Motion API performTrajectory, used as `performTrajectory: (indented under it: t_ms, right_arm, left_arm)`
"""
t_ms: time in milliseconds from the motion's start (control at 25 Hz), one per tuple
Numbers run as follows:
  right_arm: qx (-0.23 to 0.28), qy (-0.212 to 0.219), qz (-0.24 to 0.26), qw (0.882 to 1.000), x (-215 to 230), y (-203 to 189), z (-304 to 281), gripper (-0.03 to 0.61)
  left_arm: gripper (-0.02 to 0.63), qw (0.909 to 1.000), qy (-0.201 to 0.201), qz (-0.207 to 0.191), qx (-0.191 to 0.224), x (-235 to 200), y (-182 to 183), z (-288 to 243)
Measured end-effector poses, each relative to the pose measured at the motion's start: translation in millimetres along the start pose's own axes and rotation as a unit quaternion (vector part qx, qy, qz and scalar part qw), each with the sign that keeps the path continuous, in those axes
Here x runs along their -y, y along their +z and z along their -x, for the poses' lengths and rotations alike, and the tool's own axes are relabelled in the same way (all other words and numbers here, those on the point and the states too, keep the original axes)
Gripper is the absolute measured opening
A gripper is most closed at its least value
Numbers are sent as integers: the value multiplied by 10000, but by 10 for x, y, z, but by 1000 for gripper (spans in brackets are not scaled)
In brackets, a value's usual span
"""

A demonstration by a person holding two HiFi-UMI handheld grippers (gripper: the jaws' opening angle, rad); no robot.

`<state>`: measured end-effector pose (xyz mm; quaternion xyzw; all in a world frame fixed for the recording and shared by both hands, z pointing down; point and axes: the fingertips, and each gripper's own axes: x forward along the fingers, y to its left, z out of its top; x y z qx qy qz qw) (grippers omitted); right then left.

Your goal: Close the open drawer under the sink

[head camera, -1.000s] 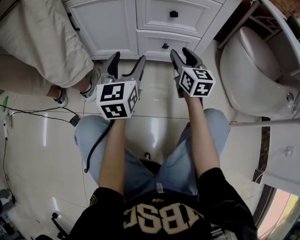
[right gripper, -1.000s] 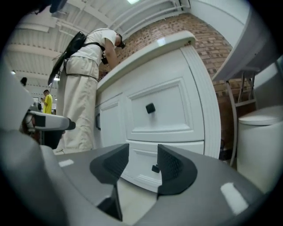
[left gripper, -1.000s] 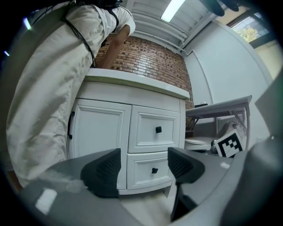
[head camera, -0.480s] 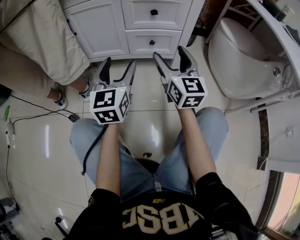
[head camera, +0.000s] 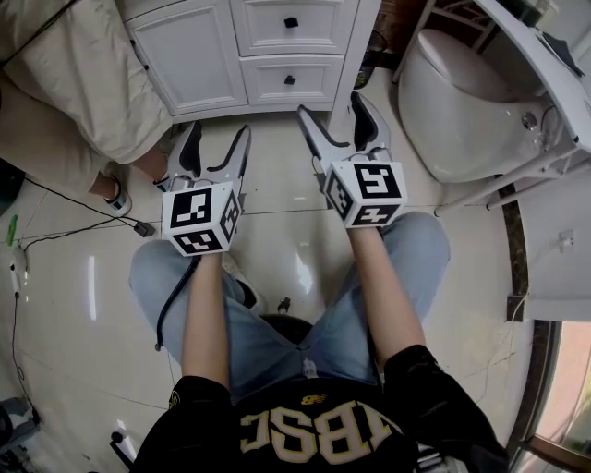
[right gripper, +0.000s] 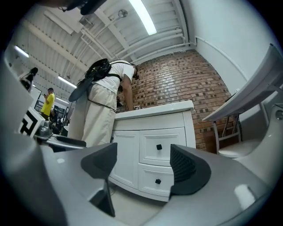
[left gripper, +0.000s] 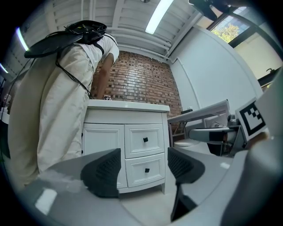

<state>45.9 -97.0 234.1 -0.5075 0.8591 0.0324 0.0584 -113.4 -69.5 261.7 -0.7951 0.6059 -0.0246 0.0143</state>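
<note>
The left gripper (head camera: 218,139) hangs above the floor (head camera: 277,199) with its jaws spread wide, nothing between them and nothing touched. Ahead, well clear of both grippers, the white cabinet (head camera: 199,65) shows its upper drawer (head camera: 291,23) and lower drawer (head camera: 289,80), both sitting flush with the front. The right gripper (head camera: 332,115) is likewise spread to its widest and empty.

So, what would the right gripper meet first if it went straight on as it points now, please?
The right gripper would most likely meet the drawer fronts of the white vanity; nothing else shows between its open jaws, though depth is unclear.
</note>
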Motion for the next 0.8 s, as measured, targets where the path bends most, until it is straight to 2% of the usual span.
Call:
performTrajectory:
  t_ms: [360,800]
  right_arm:
    - [-270,-91,187,9994,16,-154,177,368]
    - [-329,46,318,9989,6,-229,128,368]
  left_arm:
    - [334,10000,-12,-71,52,96,33,102]
    - [334,9999,-58,-73,52,207,22,-3]
